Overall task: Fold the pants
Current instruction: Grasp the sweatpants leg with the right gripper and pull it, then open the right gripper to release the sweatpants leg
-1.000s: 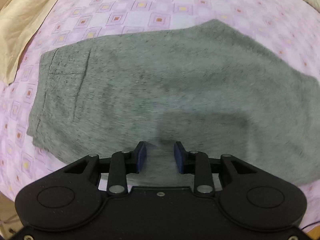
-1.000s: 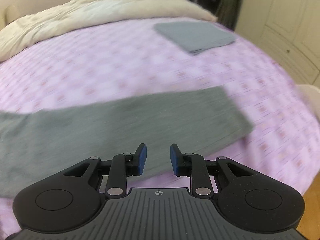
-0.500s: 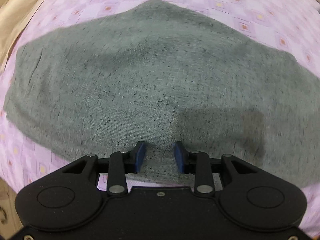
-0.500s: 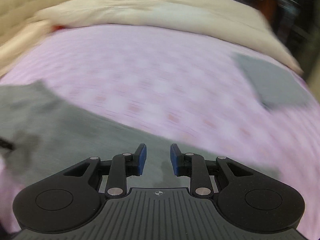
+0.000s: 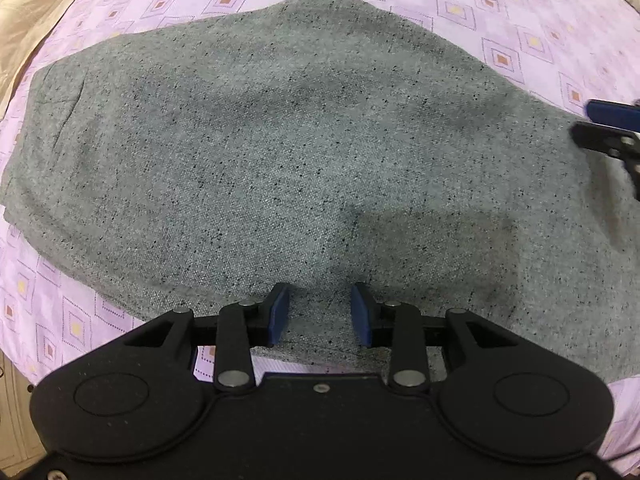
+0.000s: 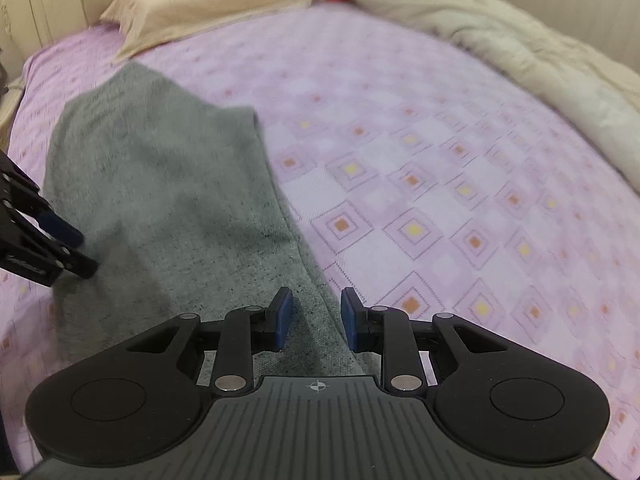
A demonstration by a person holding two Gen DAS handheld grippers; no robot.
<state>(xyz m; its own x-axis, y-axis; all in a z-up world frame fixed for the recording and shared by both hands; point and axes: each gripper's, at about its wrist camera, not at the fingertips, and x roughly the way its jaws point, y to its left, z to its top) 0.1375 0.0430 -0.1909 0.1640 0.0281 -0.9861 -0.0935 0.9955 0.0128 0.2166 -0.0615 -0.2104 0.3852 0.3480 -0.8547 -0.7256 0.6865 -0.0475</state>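
The grey pants (image 5: 304, 160) lay flat on the purple patterned bedsheet (image 5: 500, 8). Since a second before, the left gripper (image 5: 320, 316) had drifted from the waistband toward mid-cloth, its empty jaws just widening. The right gripper (image 6: 316, 320) had swung round, jaws narrowly parted over the pants' edge. Only its view showed the pillow (image 6: 208, 4) and quilt (image 6: 540, 64).

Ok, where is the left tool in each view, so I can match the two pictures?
Left wrist view: the left tool is bottom centre, jaws apart over the near edge of the grey pants.
Right wrist view: it enters at the left edge, its tip over the pants' left side.
Shared landmark: the pants on the pink sheet.
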